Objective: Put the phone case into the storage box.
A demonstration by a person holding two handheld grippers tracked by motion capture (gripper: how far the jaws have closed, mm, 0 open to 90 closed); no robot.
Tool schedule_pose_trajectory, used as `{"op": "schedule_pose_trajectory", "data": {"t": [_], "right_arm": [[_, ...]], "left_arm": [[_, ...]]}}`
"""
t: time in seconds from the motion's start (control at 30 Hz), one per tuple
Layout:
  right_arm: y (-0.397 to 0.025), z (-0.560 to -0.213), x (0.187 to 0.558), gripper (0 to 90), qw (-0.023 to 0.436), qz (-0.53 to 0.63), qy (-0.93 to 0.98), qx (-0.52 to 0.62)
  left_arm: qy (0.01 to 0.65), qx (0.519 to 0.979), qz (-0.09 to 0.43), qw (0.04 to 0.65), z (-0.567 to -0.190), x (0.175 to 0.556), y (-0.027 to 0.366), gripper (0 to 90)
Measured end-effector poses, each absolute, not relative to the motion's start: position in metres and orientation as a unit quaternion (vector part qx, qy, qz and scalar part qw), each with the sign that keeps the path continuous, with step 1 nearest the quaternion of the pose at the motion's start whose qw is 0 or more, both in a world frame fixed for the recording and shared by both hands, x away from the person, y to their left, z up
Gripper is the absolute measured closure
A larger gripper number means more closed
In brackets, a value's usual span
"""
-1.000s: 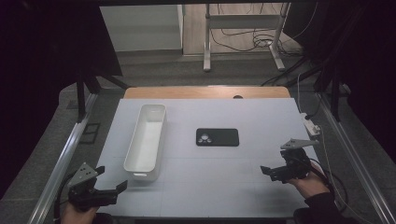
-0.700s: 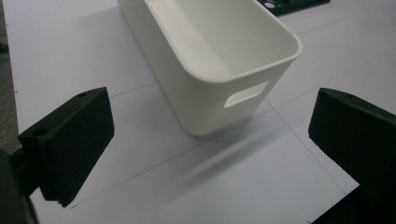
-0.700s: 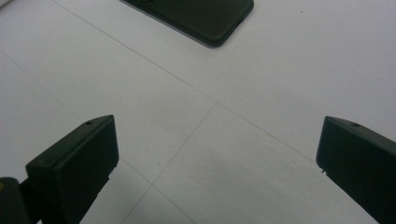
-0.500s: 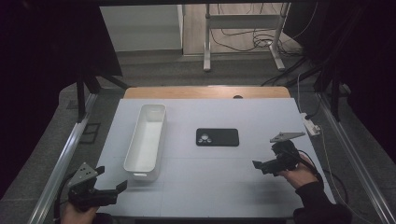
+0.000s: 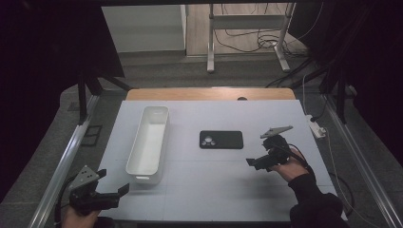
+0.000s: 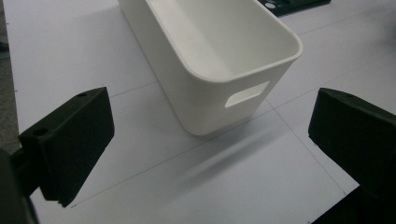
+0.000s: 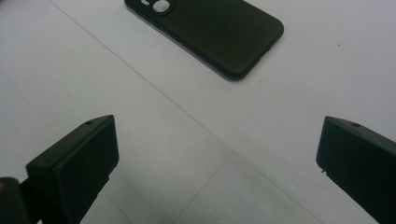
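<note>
The left tool (image 5: 114, 192) sits at the near left corner of the worktop (image 5: 214, 190), jaws spread wide with nothing between them, pointing toward the short end of the white bin (image 5: 148, 142). In the left gripper view that end fills the upper middle, its slot handle (image 6: 246, 94) facing the camera. The bin stands upright with its long side running away from the person, and what shows of its inside is bare white, with no contents.

To the right of the bin, well apart from it, the black phone case (image 5: 221, 139) lies flat on the worktop, camera cut-out toward the bin. The right tool (image 5: 251, 162) hovers just off the case's near right corner, jaws also spread wide and holding nothing. In the right gripper view the phone case (image 7: 215, 28) is ahead and slightly left of centre, not yet between the jaws.

The step in hand looks like a reach for the case. It is thin and flat, so it would likely go best to come in low, straddle a short edge or corner, and close gently so it does not skid away. The bin seems the likely place for it.
</note>
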State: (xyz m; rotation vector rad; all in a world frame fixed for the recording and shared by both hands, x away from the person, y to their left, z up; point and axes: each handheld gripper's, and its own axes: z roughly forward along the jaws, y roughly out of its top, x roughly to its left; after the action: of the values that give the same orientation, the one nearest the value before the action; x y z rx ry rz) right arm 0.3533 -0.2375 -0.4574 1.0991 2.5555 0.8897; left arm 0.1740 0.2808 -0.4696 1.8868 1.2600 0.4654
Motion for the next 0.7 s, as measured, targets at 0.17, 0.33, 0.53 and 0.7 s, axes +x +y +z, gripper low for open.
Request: {"op": "schedule_pose_trajectory", "data": {"t": [0.17, 0.33, 0.53, 0.7], "right_arm": [[-0.231, -0.458, 0.361, 0.0, 0.109, 0.299, 0.874, 0.368], [-0.224, -0.459, 0.369, 0.0, 0.112, 0.296, 0.877, 0.361], [-0.217, -0.461, 0.379, 0.0, 0.111, 0.294, 0.879, 0.359], [-0.21, -0.467, 0.387, 0.0, 0.103, 0.292, 0.88, 0.36]], "left_arm": [[0.499, 0.746, 0.184, 0.401, -0.47, 0.174, 0.281, 1.1], [0.498, 0.746, 0.183, 0.401, -0.47, 0.174, 0.281, 1.1], [0.497, 0.746, 0.182, 0.403, -0.47, 0.174, 0.281, 1.1], [0.497, 0.747, 0.182, 0.403, -0.47, 0.174, 0.281, 1.1]]}}
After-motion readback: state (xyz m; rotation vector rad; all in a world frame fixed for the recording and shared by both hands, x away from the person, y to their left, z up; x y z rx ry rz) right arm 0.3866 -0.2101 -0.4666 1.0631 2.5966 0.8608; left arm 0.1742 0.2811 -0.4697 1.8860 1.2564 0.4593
